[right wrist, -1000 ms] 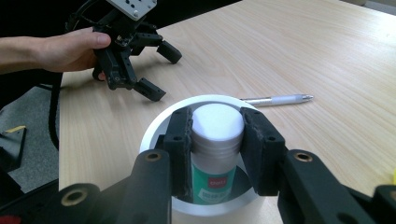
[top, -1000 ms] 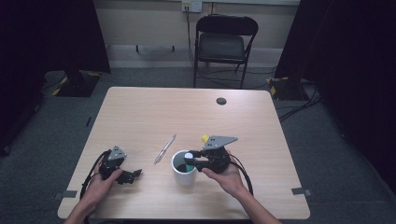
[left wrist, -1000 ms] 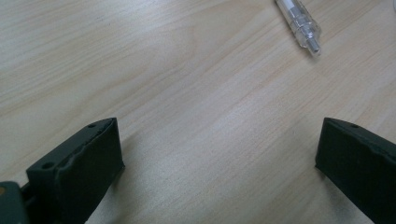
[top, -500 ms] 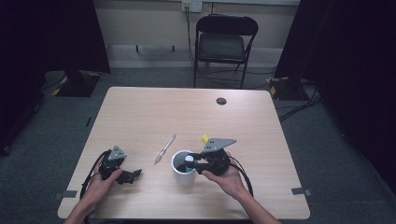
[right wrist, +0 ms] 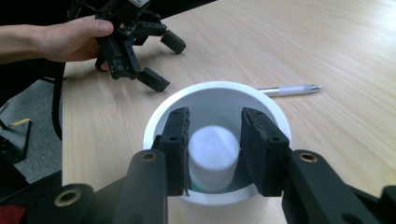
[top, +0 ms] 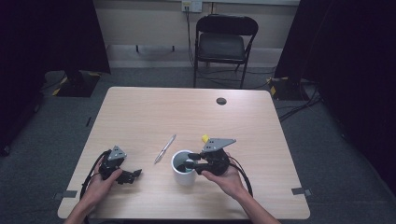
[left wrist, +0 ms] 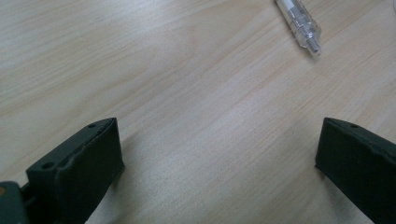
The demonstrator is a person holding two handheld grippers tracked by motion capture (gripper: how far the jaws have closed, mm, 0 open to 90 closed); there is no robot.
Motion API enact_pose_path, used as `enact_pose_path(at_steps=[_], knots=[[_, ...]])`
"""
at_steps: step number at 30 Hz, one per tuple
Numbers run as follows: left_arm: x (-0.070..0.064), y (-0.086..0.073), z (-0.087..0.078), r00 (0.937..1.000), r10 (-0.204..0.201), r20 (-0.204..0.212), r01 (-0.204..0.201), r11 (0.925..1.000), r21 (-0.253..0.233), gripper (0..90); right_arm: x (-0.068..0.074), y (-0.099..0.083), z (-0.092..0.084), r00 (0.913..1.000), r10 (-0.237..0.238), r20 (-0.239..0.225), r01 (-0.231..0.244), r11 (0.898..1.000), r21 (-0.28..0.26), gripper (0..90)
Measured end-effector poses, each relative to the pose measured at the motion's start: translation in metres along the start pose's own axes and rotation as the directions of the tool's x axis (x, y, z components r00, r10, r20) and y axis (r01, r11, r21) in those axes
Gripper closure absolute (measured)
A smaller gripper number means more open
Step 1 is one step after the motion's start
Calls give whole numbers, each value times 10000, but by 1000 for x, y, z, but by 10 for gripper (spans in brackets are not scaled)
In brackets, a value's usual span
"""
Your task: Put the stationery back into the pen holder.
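Before you stands a light wood-grain table point(top: 140, 112) with rounded corners. A white cup point(top: 183, 169) stands upright near your edge, roughly at mid-width. A clear pen point(top: 165, 149) lies flat just beside the cup, on its left and slightly farther from you, apart from it and angled away. A small yellow piece point(top: 205, 138) rests just beyond the cup on the right. A dark round disc point(top: 221, 101) sits near the far edge, well apart from the rest.
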State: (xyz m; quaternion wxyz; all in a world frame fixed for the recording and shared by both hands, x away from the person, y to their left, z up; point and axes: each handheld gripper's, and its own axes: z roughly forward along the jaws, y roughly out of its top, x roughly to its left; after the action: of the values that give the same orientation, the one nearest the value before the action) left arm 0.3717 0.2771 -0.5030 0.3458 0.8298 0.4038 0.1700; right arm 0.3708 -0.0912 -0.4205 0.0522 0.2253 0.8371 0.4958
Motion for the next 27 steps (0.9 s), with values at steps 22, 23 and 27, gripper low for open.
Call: enact_pose_path(at_steps=[22, 23, 27], knots=[[0, 0, 0, 10000, 0, 3, 0, 10000, 0, 0, -15, 11, -25, 9992, 357, 188, -339, 9953, -907, 671], [0, 0, 0, 10000, -1, 5, 1, 10000, 1, 0, -17, 12, -26, 9990, 392, 203, -371, 9949, -938, 672], [0, 0, 0, 10000, -2, 2, 2, 10000, 1, 0, -22, 12, -33, 9978, 520, 403, -476, 9935, -1031, 673]])
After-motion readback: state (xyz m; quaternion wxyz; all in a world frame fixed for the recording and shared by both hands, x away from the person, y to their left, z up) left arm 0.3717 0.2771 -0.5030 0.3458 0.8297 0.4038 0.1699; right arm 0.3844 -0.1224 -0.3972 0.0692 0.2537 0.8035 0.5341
